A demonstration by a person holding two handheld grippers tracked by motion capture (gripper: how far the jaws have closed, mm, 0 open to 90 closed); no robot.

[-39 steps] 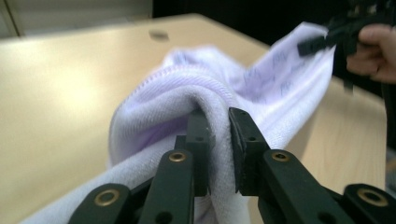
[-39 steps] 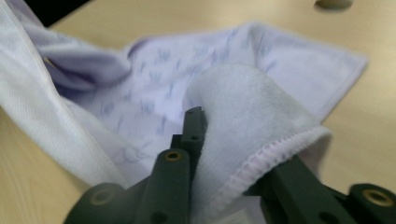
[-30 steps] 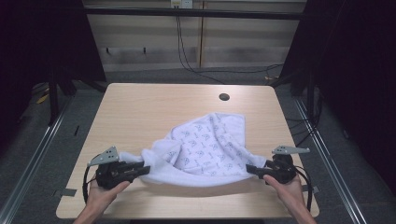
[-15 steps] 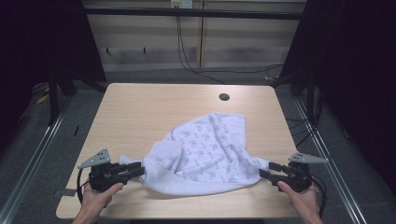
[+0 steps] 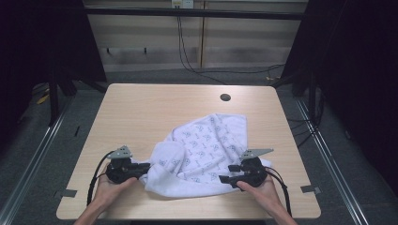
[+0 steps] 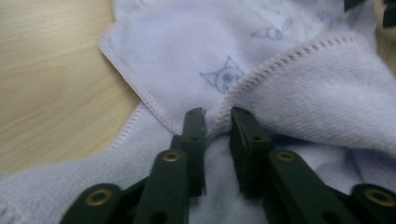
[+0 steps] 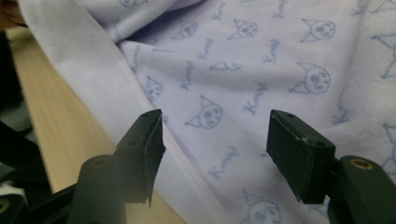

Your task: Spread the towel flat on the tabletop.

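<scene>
Jaws of the left gripper (image 6: pixel 217 122) nearly together, just been closing, pinched on a bunched fold of the pale lilac terry towel printed with small blue cat faces (image 5: pixel 202 154), right where its pink stitched hem curled over. Jaws of the right gripper (image 7: pixel 215 140) spread wide, just been opening, hung over the printed cloth with nothing clamped between them; pads clear of the fabric on both sides, a folded hem running under the left pad.

Seen from above: left gripper (image 5: pixel 141 169) at about 8 o'clock of the light wooden worktop (image 5: pixel 141 112), held in the person's left hand (image 5: pixel 109 187), pointed toward 3 o'clock and touching the towel's left edge. Right gripper (image 5: pixel 224 179) at about 5 o'clock, held in the right hand (image 5: pixel 258 190), pointed toward 9 o'clock, tips over the towel's near right edge. Towel rumpled and partly folded on the near half of the worktop, between the two grippers, one corner stretched toward 1 o'clock, a rounded fold lying at its left. Small round dark hole (image 5: pixel 225 97) in the worktop near the far edge at about 1 o'clock, well apart from the towel. Black cables trailing from both grippers toward the near edge.
</scene>
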